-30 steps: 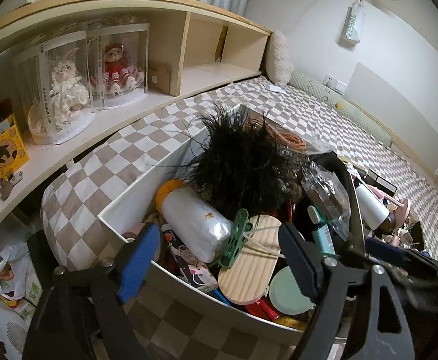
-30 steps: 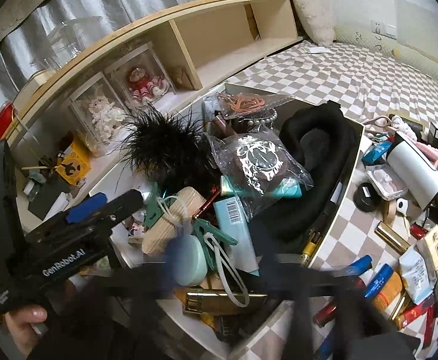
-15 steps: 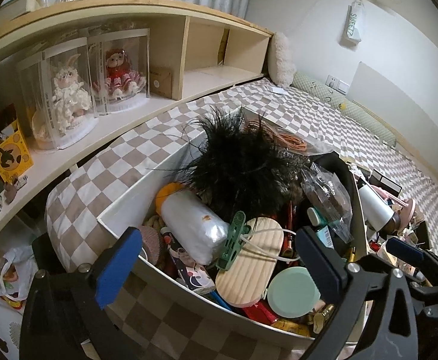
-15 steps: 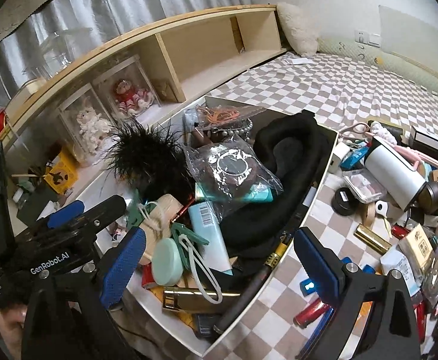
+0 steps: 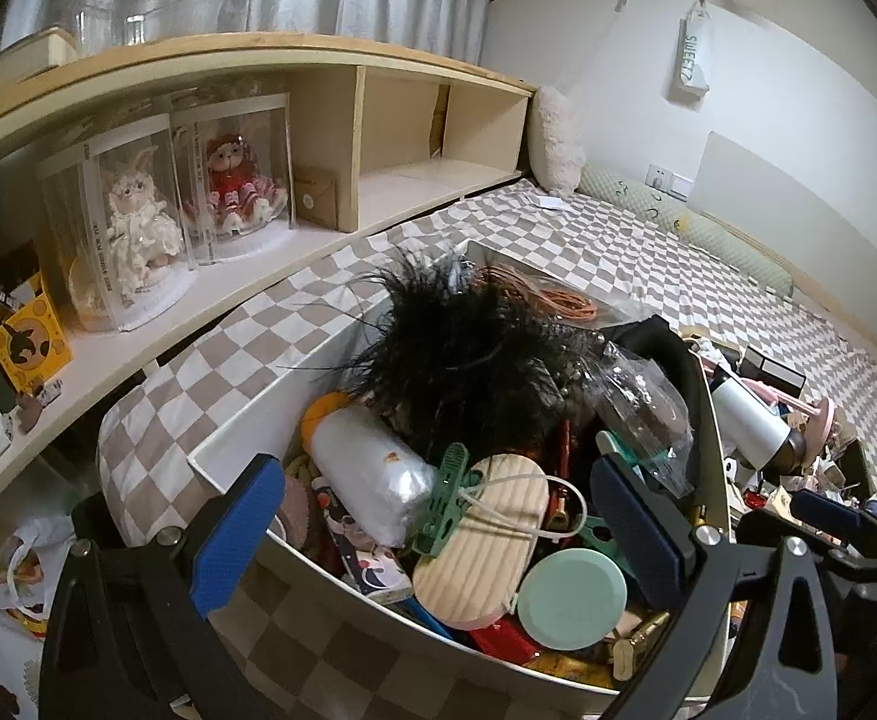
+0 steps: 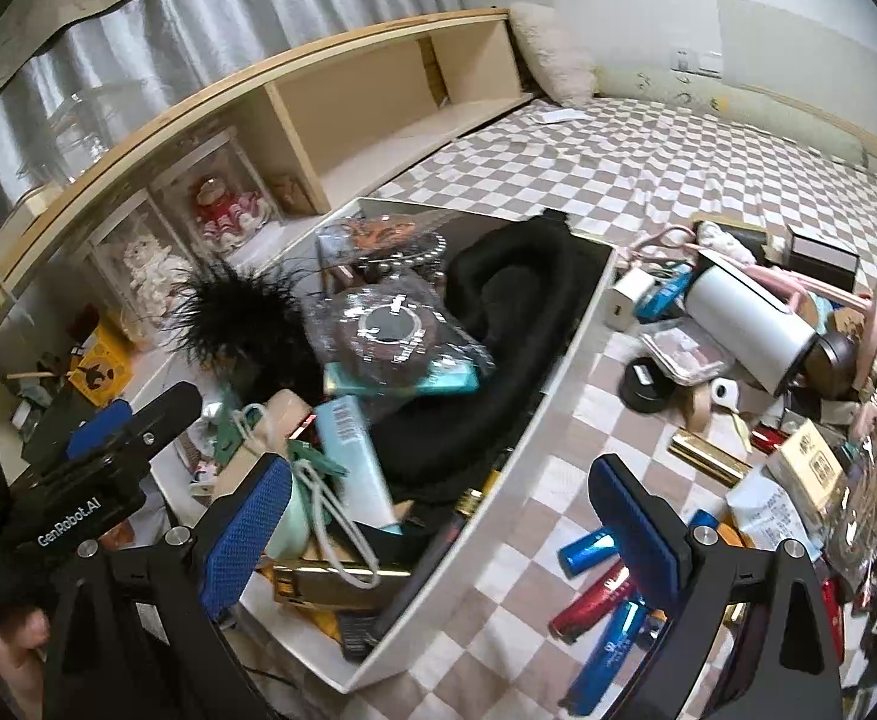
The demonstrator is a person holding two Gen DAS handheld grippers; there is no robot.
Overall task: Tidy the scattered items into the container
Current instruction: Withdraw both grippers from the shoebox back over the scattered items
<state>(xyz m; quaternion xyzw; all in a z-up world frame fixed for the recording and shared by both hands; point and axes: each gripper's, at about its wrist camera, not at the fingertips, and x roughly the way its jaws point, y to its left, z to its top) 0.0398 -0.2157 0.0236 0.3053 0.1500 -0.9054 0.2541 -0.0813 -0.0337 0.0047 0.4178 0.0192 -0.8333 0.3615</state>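
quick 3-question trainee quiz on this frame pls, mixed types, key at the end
1. True or false: the left gripper is clamped on the mint green round compact.
2. Where does the white cylindrical bottle lie?
A. inside the white container
B. on the checkered bedspread outside the container
C. on the wooden shelf
3. Fill in: the fluffy item standing up out of the container is a black ____ piece.

Key:
1. False. Its jaws stand wide apart above the container with nothing gripped.
2. B
3. feather
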